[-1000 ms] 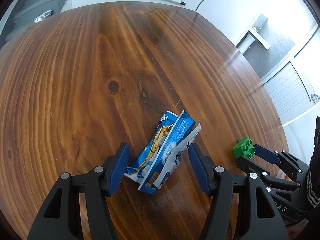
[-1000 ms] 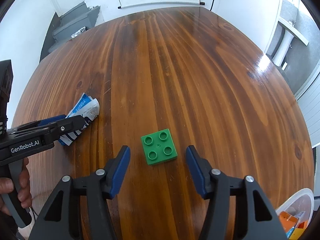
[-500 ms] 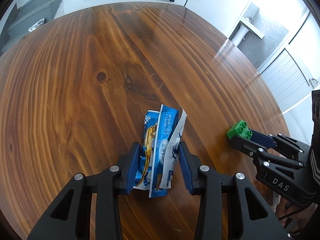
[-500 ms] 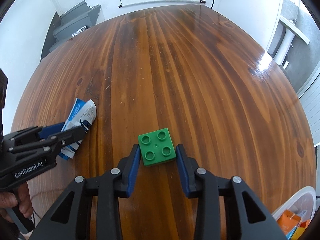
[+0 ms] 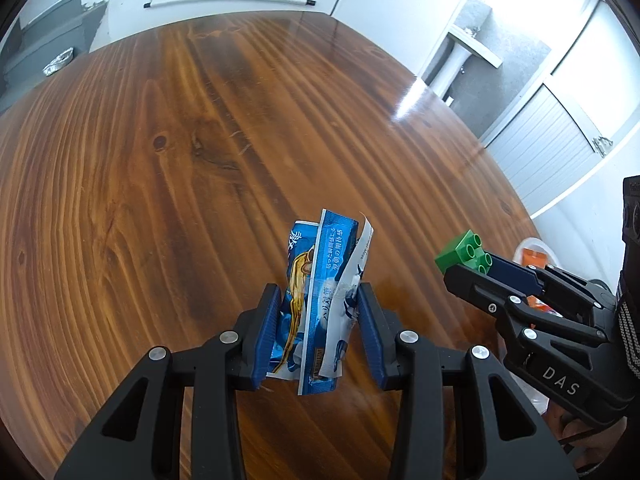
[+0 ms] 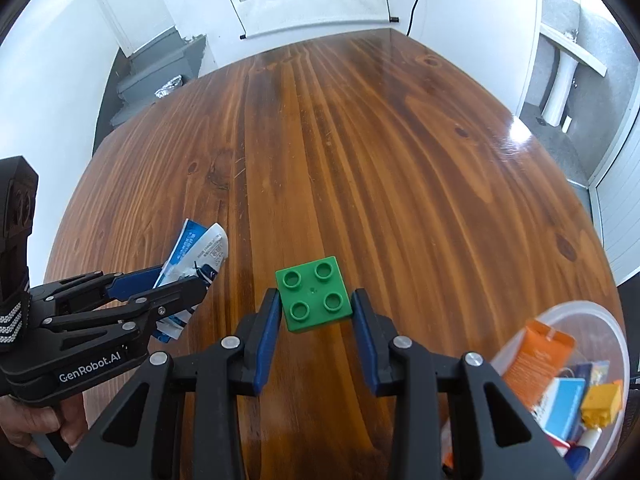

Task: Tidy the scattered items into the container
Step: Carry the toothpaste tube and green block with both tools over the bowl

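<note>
- Bench (image 6: 360, 160): bare wood lay open ahead of both tongs.
- Container (image 6: 616, 344): at the near right edge, already part-filled.
- Left tongs (image 6: 176, 284) and right tongs (image 5: 460, 268): close beside each other.

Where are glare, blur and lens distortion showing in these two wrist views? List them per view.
Left wrist view: white glare streak on the glossy brown wooden table near its far right edge; fisheye bends that edge into a curve; dark vignette in the corners; the crumpled blue snack wrapper is sharp.
Right wrist view: a smaller glare patch at the table's right edge, the same bowing, and the square green toy brick is crisp.
</note>
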A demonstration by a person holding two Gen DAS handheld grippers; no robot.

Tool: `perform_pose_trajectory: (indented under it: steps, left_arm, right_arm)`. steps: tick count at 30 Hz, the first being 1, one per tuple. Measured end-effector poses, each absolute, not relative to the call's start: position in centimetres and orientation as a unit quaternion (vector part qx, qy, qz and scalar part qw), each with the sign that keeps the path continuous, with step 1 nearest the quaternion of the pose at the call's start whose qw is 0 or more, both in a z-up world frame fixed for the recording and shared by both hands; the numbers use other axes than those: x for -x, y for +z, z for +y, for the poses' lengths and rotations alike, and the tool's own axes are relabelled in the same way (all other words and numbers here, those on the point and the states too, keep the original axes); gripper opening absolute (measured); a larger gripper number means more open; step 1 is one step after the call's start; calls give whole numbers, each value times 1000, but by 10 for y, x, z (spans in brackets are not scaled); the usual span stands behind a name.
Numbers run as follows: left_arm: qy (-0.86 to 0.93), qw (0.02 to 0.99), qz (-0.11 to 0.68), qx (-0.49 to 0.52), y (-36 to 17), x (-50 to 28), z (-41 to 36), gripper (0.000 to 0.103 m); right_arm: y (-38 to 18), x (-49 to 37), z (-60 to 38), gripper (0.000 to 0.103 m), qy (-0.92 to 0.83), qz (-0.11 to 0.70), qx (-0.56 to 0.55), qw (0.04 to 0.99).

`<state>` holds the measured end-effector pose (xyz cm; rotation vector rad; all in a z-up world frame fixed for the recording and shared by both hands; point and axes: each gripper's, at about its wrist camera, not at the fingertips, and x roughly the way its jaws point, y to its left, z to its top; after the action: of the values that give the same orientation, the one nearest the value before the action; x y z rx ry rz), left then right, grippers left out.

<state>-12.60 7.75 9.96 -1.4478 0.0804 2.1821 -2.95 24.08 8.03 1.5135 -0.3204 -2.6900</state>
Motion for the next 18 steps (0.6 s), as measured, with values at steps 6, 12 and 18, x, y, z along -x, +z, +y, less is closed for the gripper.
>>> perform_pose_trajectory:
  steps: [6,12,18]
  left_arm:
    - [802,285,54,521,113,104,110,42]
    - [798,316,79,507,130,69,141,42]
    - [792,343,91,497,144,42,173,42]
  right_arm:
    - [93,4,259,40,-875,-121,-468,-4]
    - [105,-33,300,40,-877,-142,-457,-39]
    - [104,-60,337,40,-874,-155,-456,-70]
